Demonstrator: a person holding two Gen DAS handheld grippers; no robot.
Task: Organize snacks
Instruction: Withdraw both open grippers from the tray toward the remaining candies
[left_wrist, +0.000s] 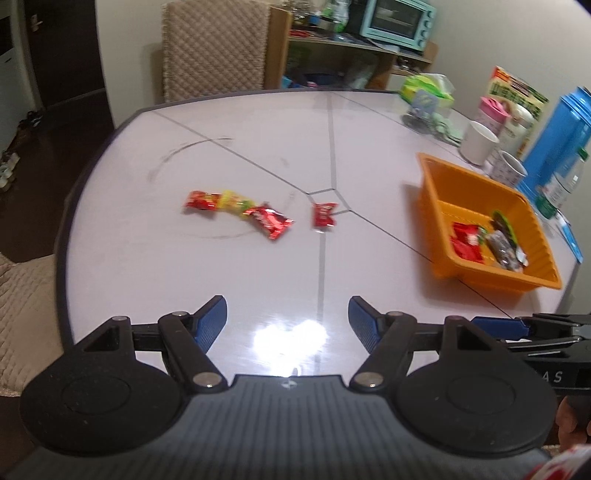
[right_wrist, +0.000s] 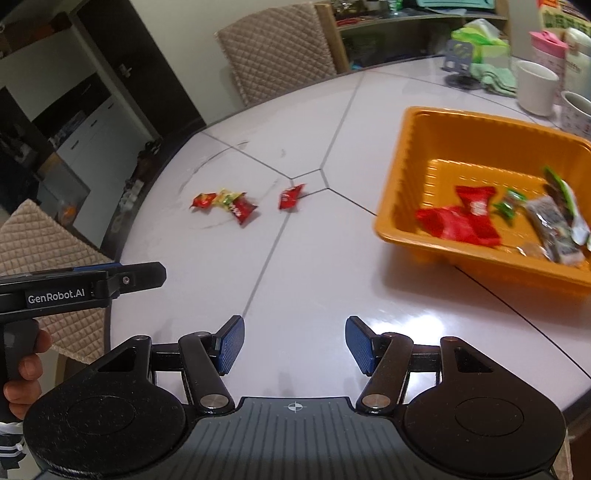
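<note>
Several snack packets lie on the white table: a red one (left_wrist: 200, 200), a yellow-green one (left_wrist: 233, 199), a larger red one (left_wrist: 269, 220) and a small red one (left_wrist: 323, 215) set apart to the right. They also show in the right wrist view, the cluster (right_wrist: 225, 204) and the lone red packet (right_wrist: 290, 196). An orange basket (left_wrist: 436, 192) at the right holds red, green and dark packets (right_wrist: 458, 221). My left gripper (left_wrist: 288, 325) is open and empty above the near table edge. My right gripper (right_wrist: 294, 343) is open and empty, beside the basket (right_wrist: 413, 147).
White mugs (left_wrist: 478, 142), a pink-lidded cup (left_wrist: 491, 114), a blue container (left_wrist: 557, 136), a box and a tissue pack (left_wrist: 428, 86) stand along the table's right edge. A quilted chair (left_wrist: 214, 48) stands behind the table, another at the left (right_wrist: 44, 251).
</note>
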